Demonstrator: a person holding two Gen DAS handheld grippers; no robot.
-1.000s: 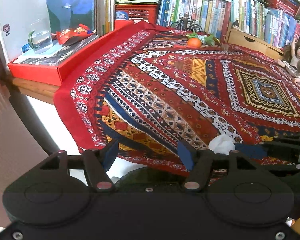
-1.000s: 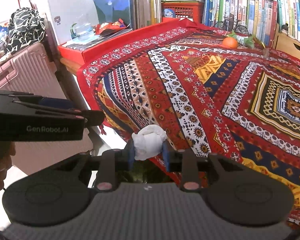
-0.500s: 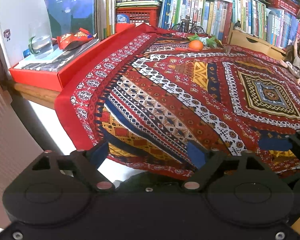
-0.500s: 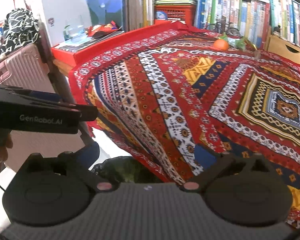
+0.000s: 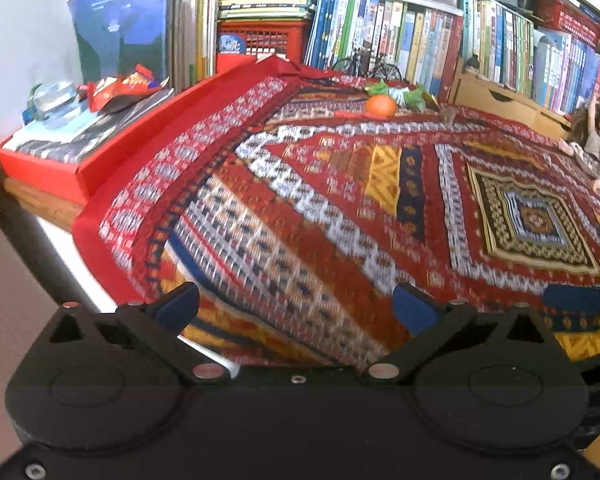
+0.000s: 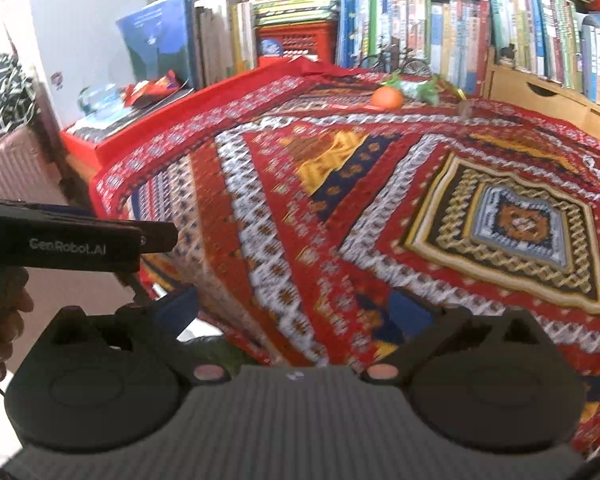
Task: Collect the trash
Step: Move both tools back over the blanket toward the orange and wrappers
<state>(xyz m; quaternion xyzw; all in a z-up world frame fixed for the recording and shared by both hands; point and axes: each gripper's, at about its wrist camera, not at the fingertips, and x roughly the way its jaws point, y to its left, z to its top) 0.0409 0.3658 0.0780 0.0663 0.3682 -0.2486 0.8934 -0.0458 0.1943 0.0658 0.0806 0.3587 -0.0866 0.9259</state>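
My left gripper (image 5: 294,308) is open and holds nothing, low over the near edge of the patterned red tablecloth (image 5: 340,208). Just to its right, my right gripper (image 6: 294,310) is open and bare as well; the left gripper's body (image 6: 80,236) shows at the left of the right wrist view. A red snack wrapper (image 5: 120,88) lies on a red box (image 5: 60,172) at the far left. Green wrappers (image 5: 412,96) sit beside an orange (image 5: 380,105) at the far side. A dark bin (image 6: 216,352) peeks out below the table edge.
Books (image 5: 420,36) and a red crate (image 5: 260,42) line the back. A glass jar (image 5: 56,98) stands on the red box, a doll (image 5: 596,136) at the right edge. A pink suitcase (image 6: 8,172) stands left of the table. A hand (image 6: 4,320) grips the left tool.
My right gripper opened and the white crumpled wad it held is gone from view. Both grippers rose and advanced toward the table; the left gripper's fingers spread wider.
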